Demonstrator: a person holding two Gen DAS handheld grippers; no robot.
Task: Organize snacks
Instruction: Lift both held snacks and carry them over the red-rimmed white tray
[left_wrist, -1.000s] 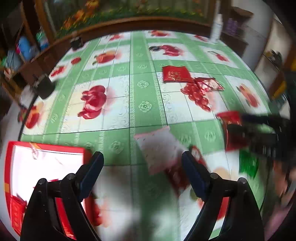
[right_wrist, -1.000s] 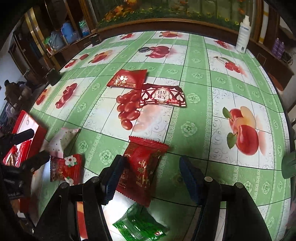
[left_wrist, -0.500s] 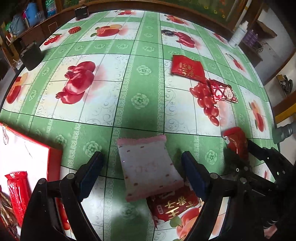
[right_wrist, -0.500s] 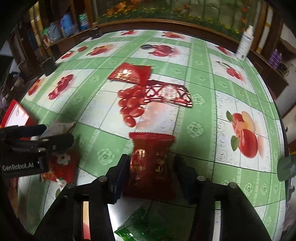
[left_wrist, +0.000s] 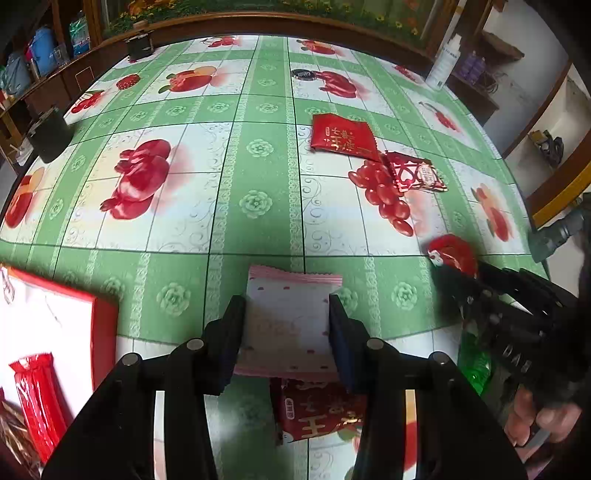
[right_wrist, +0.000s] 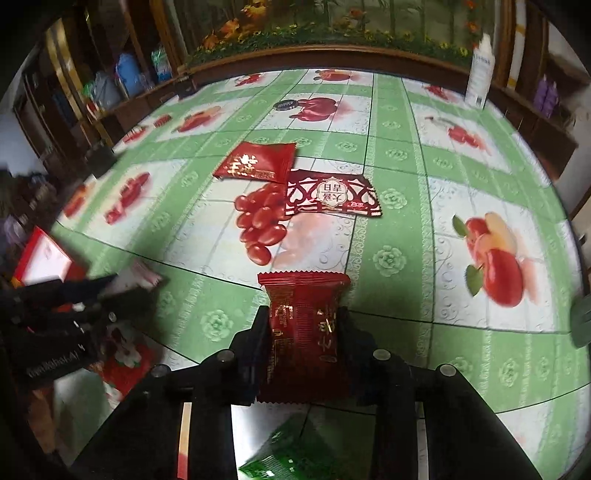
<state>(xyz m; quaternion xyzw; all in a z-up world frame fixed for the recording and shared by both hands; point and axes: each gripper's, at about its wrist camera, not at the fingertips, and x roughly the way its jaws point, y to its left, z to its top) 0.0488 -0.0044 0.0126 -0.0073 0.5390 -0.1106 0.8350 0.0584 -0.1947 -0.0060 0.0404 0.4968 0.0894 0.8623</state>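
My left gripper (left_wrist: 287, 317) is shut on a white and pink snack packet (left_wrist: 290, 317), held above the table. My right gripper (right_wrist: 303, 325) is shut on a dark red snack packet (right_wrist: 306, 328), also lifted. The red packet shows in the left wrist view (left_wrist: 452, 253) at the tip of the right gripper. A red box with a white inside (left_wrist: 48, 328) lies at the lower left and holds a red stick snack (left_wrist: 35, 398). Under my left gripper lies a red packet with gold letters (left_wrist: 317, 413).
Two red packets lie mid-table: a flat one (right_wrist: 258, 162) and a patterned one (right_wrist: 332, 194). A green packet (right_wrist: 291, 454) lies below the right gripper. A white bottle (right_wrist: 480, 74) stands at the far right edge. A black cup (left_wrist: 50, 134) stands at the left edge.
Both grippers have closed: the left one on the white and pink packet, the right one on the dark red packet. Both packets now sit between the fingers.
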